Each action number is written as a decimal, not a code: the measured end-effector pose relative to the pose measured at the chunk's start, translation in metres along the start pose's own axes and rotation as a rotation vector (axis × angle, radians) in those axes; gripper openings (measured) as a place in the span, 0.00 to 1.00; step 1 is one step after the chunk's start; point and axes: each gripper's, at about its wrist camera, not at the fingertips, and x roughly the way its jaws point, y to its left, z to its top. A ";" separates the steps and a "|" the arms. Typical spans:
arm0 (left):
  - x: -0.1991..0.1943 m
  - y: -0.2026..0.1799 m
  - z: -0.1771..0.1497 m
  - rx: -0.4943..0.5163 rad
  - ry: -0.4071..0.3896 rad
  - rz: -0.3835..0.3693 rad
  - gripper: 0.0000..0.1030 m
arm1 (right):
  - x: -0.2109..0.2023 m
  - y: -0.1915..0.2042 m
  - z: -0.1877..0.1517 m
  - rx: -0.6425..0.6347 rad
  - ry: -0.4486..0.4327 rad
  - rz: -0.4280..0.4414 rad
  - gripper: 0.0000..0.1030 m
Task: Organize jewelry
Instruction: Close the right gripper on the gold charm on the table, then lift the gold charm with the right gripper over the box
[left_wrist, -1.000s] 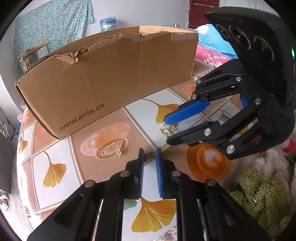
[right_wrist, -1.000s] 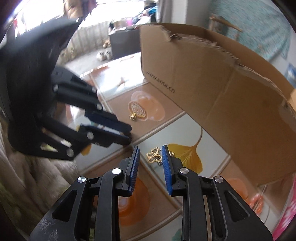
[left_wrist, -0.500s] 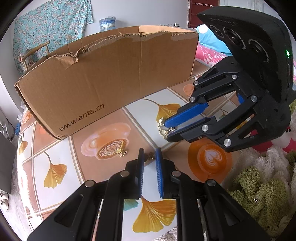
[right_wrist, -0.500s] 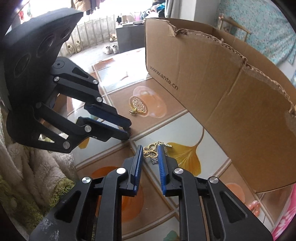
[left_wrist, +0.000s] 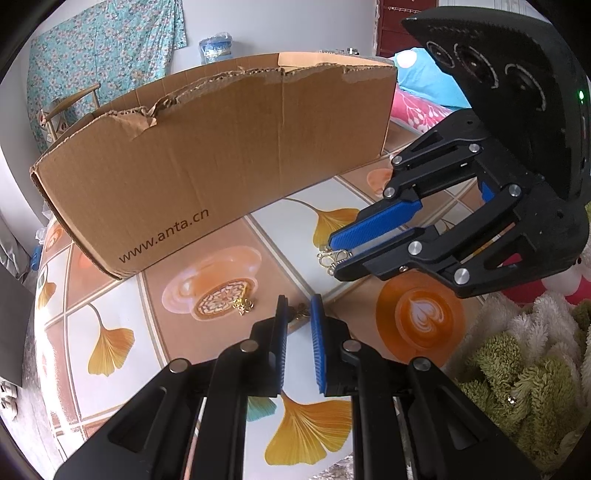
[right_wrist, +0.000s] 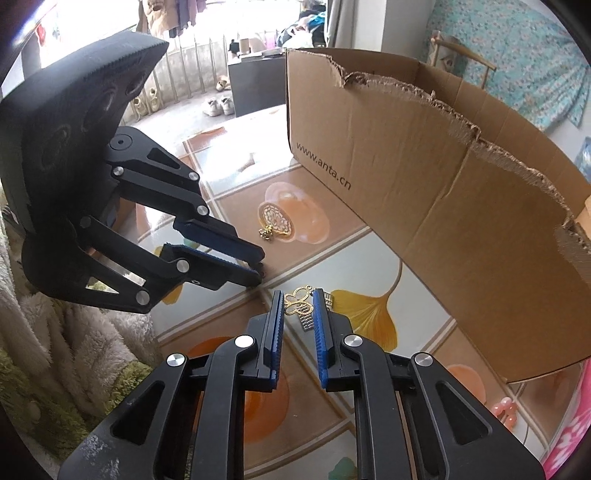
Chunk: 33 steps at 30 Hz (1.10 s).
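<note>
Patterned tabletop (left_wrist: 155, 354), cardboard box (left_wrist: 221, 155) printed "www.anta.cn", right claw (right_wrist: 299, 306) pinching gold pendant (right_wrist: 297, 304)

A lived-in home room. Floral curtain (left_wrist: 107, 48), pink bedding (left_wrist: 417, 110) and shoes (right_wrist: 218, 105) by a balcony show it.

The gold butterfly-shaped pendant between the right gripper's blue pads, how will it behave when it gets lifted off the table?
The gold butterfly-shaped pendant is thin openwork metal, so probably light and stiff. The small silvery tag beneath it looks loosely linked and may dangle and swing. The right gripper, whose jaws have just been closing, pinches it only near the tips; smooth metal there could twist or slip on the glossy tiled table.
</note>
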 end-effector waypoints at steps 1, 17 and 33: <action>-0.001 0.000 0.000 0.001 -0.001 0.001 0.12 | -0.001 0.000 0.000 0.003 -0.002 0.000 0.13; -0.044 -0.011 0.018 0.048 -0.124 0.060 0.12 | -0.056 -0.007 0.008 0.071 -0.181 -0.049 0.13; -0.039 0.054 0.138 -0.007 -0.163 0.060 0.12 | -0.085 -0.123 0.081 0.165 -0.285 -0.043 0.13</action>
